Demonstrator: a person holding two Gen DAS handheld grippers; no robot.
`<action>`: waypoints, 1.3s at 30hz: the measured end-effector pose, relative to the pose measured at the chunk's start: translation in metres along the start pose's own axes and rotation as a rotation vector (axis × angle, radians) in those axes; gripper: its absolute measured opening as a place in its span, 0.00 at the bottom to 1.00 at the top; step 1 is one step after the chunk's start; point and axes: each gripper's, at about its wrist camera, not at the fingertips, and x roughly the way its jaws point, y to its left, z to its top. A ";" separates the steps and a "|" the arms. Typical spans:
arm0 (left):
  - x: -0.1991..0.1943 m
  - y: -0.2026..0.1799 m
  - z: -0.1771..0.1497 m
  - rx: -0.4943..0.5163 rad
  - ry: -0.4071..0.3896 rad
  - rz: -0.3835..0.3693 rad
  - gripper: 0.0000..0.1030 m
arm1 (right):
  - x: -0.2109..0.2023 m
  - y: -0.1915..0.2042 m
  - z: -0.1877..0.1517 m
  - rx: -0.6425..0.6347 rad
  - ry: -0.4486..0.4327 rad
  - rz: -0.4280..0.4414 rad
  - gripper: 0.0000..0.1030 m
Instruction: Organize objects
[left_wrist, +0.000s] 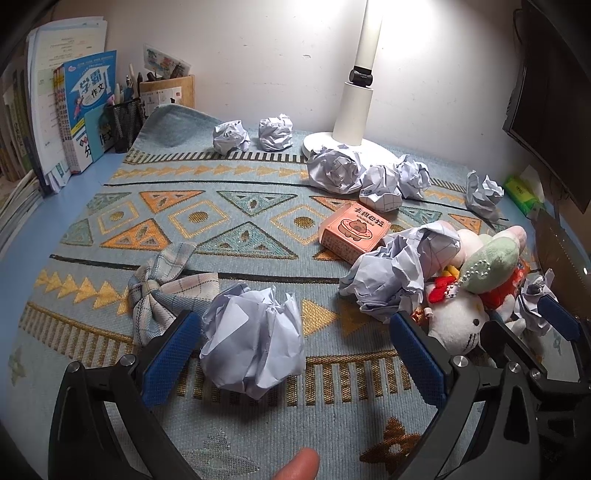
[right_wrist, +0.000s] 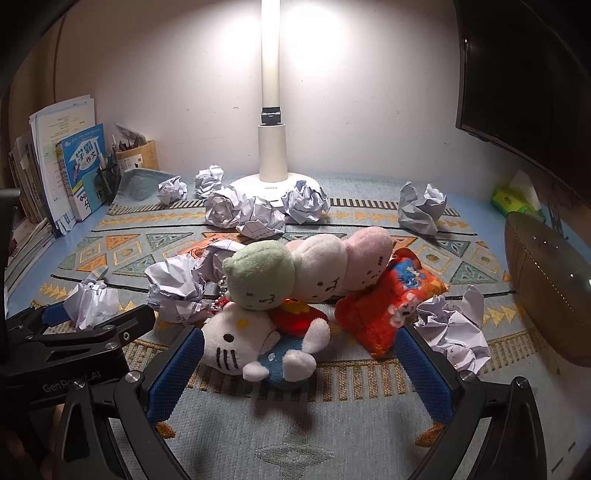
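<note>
Paper ball (left_wrist: 255, 341) sat on the mat (left_wrist: 229, 229) between the left gripper (left_wrist: 291, 354) fingers, wide apart, probably not touching. Right gripper (right_wrist: 299, 363) was wide open too, holding nothing, framing the cat plush (right_wrist: 255, 341).

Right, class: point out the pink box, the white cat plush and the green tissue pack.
pink box (left_wrist: 355, 232), left wrist view, on its top face with the cartoon.
white cat plush (right_wrist: 236, 343), right wrist view, on its face.
green tissue pack (right_wrist: 511, 201), right wrist view, on its green side.
</note>
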 end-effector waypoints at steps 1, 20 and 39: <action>0.000 0.000 0.000 0.001 0.001 0.000 0.99 | 0.000 0.000 0.000 0.000 0.001 0.000 1.00; 0.001 -0.001 0.001 0.001 0.005 -0.006 0.99 | 0.002 -0.002 0.000 0.007 0.013 0.011 1.00; -0.020 0.004 -0.011 0.003 -0.007 0.026 0.99 | -0.012 -0.002 -0.001 0.013 -0.041 0.034 1.00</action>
